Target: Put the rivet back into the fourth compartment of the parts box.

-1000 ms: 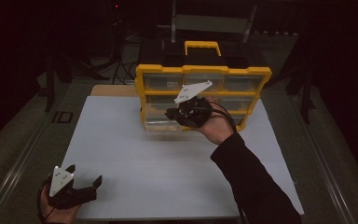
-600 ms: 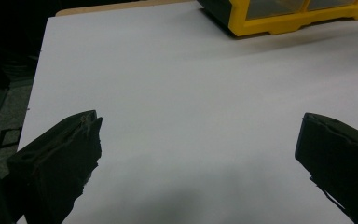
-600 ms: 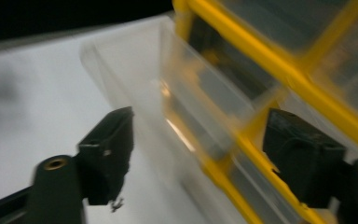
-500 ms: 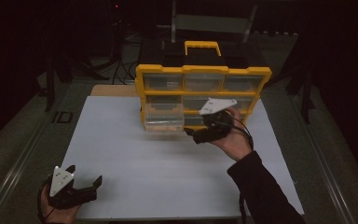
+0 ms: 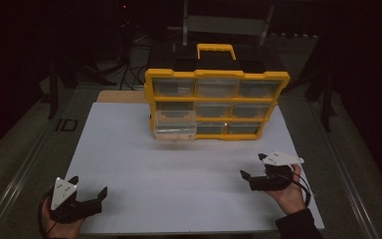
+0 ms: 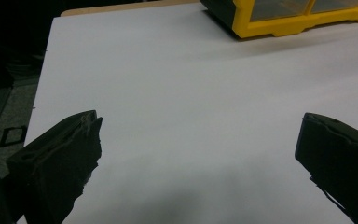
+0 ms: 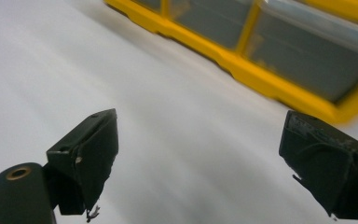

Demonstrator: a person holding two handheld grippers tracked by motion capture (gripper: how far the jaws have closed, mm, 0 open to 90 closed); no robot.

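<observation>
Jaws wide and empty on right gripper [image 5: 252,174] and left gripper [image 5: 89,191]. Pulled-out drawer [image 5: 175,130] ahead, between them, slightly nearer the right.

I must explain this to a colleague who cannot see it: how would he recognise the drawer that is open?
Find the yellow organizer at the far side of the white table. The open drawer is in its left column, below the top row. It alone sticks out toward the person; the others sit flush.

Yellow organizer [image 5: 217,82] w/ clear drawers [image 5: 175,127], black hand-held grippers [image 5: 90,199], white table [image 5: 179,169].
</observation>
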